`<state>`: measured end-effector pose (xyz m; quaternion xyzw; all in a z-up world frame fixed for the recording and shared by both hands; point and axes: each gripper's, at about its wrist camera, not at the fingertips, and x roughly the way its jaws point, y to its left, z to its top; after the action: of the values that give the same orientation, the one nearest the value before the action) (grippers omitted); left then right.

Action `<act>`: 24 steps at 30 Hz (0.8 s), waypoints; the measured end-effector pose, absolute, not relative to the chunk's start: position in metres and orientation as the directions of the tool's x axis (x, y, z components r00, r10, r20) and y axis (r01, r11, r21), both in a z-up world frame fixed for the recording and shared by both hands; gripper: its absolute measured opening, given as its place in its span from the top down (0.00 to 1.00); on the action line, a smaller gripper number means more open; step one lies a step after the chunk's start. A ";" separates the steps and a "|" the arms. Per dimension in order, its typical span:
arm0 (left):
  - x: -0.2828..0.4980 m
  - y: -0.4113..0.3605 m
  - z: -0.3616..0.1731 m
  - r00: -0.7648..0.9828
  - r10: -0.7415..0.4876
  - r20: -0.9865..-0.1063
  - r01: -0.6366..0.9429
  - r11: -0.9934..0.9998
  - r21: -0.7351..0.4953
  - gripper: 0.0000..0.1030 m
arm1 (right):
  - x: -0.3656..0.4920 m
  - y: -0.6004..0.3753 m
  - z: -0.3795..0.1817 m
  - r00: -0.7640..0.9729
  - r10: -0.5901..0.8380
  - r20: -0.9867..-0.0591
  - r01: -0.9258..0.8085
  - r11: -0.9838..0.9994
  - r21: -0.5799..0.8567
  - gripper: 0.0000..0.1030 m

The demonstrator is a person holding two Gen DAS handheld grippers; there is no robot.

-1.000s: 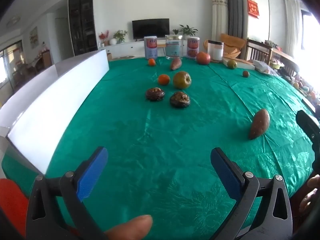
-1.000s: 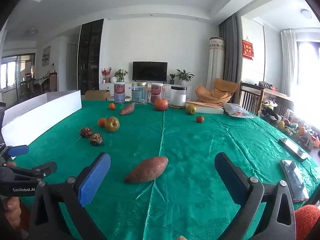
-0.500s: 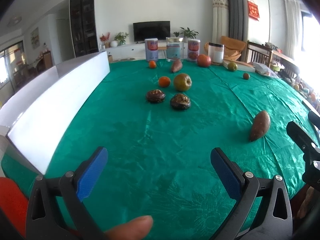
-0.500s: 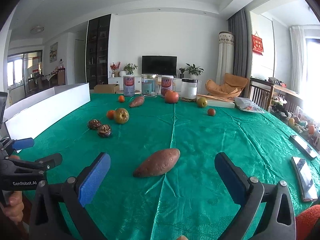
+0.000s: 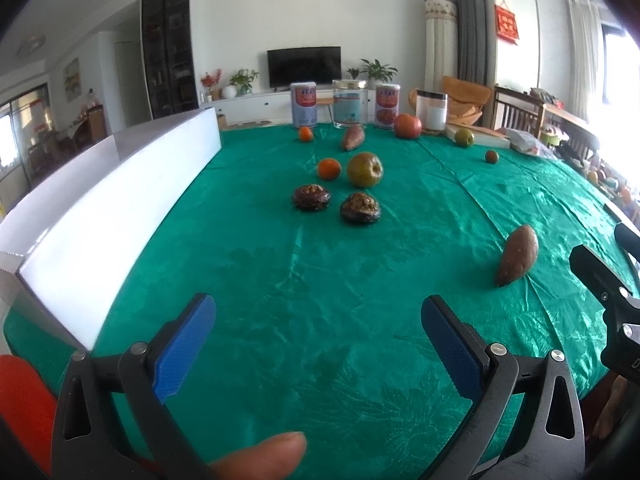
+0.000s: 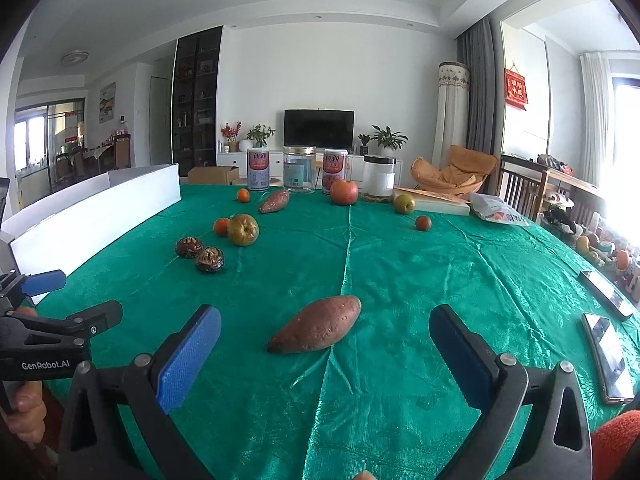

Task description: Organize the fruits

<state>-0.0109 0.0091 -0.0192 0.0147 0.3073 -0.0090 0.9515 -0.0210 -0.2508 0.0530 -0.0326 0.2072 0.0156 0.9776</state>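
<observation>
Fruits lie scattered on a green tablecloth (image 5: 320,264). A sweet potato (image 6: 316,325) lies just ahead of my right gripper (image 6: 325,344), which is open and empty; the potato also shows in the left wrist view (image 5: 517,255). My left gripper (image 5: 318,334) is open and empty over bare cloth. Farther off are two dark wrinkled fruits (image 5: 311,197) (image 5: 360,208), a greenish apple (image 5: 364,169), an orange (image 5: 329,169), a second sweet potato (image 5: 353,137), a red apple (image 5: 407,126) and a small orange (image 5: 305,133).
A long white box (image 5: 120,200) runs along the table's left side. Tins and jars (image 5: 349,103) stand at the far edge. Two phones (image 6: 608,344) lie at the right edge. A green apple (image 6: 404,203) and a small red fruit (image 6: 423,223) sit far right.
Both grippers have shifted slightly; the right one moved forward so the sweet potato now sits closer between its fingers. No fruit has moved.
</observation>
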 end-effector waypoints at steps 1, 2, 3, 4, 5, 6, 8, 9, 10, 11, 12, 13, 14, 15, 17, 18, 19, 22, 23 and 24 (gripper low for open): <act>-0.011 0.009 -0.019 0.810 -0.007 -0.586 0.024 0.999 0.022 0.00 | -0.021 -0.250 0.053 0.914 0.018 -0.406 -0.046 0.997 -0.061 0.00; -0.011 0.009 -0.019 0.810 -0.006 -0.587 0.023 0.999 0.022 0.00 | -0.021 -0.249 0.052 0.913 0.018 -0.407 -0.049 0.997 -0.065 0.00; -0.011 0.009 -0.019 0.810 -0.004 -0.586 0.022 1.000 0.022 0.00 | -0.021 -0.248 0.051 0.913 0.020 -0.409 -0.051 0.997 -0.066 0.00; -0.011 0.009 -0.018 0.812 -0.003 -0.584 0.020 1.000 0.023 0.00 | -0.020 -0.247 0.051 0.911 0.020 -0.411 -0.052 0.996 -0.067 0.00; -0.012 0.009 -0.018 0.813 -0.001 -0.582 0.018 1.000 0.023 0.00 | -0.019 -0.247 0.050 0.910 0.019 -0.415 -0.052 0.996 -0.068 0.00; -0.013 0.009 -0.017 0.815 0.000 -0.579 0.017 1.000 0.024 0.00 | -0.019 -0.246 0.049 0.909 0.018 -0.416 -0.051 0.996 -0.068 0.00; -0.014 0.009 -0.015 0.819 0.001 -0.573 0.016 1.000 0.025 0.00 | -0.019 -0.247 0.049 0.907 0.018 -0.420 -0.050 0.996 -0.067 0.00; -0.014 0.008 -0.014 0.821 0.002 -0.571 0.015 1.000 0.026 0.00 | -0.018 -0.247 0.048 0.907 0.017 -0.421 -0.050 0.996 -0.067 0.00; -0.014 0.007 -0.014 0.823 0.002 -0.569 0.016 1.000 0.027 0.00 | -0.019 -0.247 0.048 0.907 0.018 -0.420 -0.050 0.996 -0.067 0.00; -0.014 0.007 -0.013 0.823 0.003 -0.567 0.016 0.999 0.028 0.00 | -0.019 -0.247 0.048 0.908 0.018 -0.419 -0.050 0.996 -0.067 0.00; -0.014 0.007 -0.014 0.823 0.003 -0.568 0.018 0.999 0.030 0.00 | -0.018 -0.247 0.048 0.908 0.018 -0.418 -0.051 0.996 -0.068 0.00; -0.014 0.006 -0.014 0.822 0.003 -0.570 0.019 0.999 0.033 0.00 | -0.018 -0.246 0.048 0.908 0.018 -0.418 -0.052 0.996 -0.070 0.00; -0.014 0.006 -0.015 0.819 0.004 -0.573 0.019 0.999 0.034 0.00 | -0.018 -0.246 0.047 0.908 0.018 -0.418 -0.052 0.996 -0.072 0.00; -0.013 0.006 -0.016 0.816 0.004 -0.578 0.018 0.999 0.034 0.00 | -0.018 -0.246 0.047 0.908 0.017 -0.419 -0.053 0.996 -0.073 0.00; -0.013 0.006 -0.017 0.811 0.006 -0.585 0.016 0.999 0.031 0.00 | -0.017 -0.245 0.046 0.906 0.018 -0.422 -0.055 0.996 -0.074 0.00; -0.012 0.007 -0.017 0.810 0.008 -0.586 0.013 0.999 0.031 0.00 | -0.017 -0.245 0.045 0.906 0.019 -0.424 -0.056 0.996 -0.075 0.00; -0.012 0.007 -0.018 0.810 0.010 -0.586 0.010 1.000 0.030 0.00 | -0.017 -0.244 0.045 0.905 0.019 -0.424 -0.056 0.996 -0.075 0.00; -0.011 0.009 -0.019 0.807 0.014 -0.590 0.004 1.000 0.029 0.00 | -0.016 -0.244 0.044 0.904 0.020 -0.426 -0.058 0.995 -0.077 0.00; -0.010 0.010 -0.020 0.805 0.015 -0.593 0.002 1.000 0.027 0.00 | -0.016 -0.244 0.044 0.904 0.020 -0.427 -0.058 0.995 -0.077 0.00; -0.009 0.010 -0.022 0.803 0.016 -0.596 0.000 1.000 0.027 0.00 | -0.016 -0.244 0.043 0.904 0.020 -0.427 -0.058 0.995 -0.077 0.00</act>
<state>-0.0095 0.0102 -0.0217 0.0127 0.3141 0.0041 0.9493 -0.0160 -0.2438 0.0433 -0.0438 0.2184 0.0199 0.9747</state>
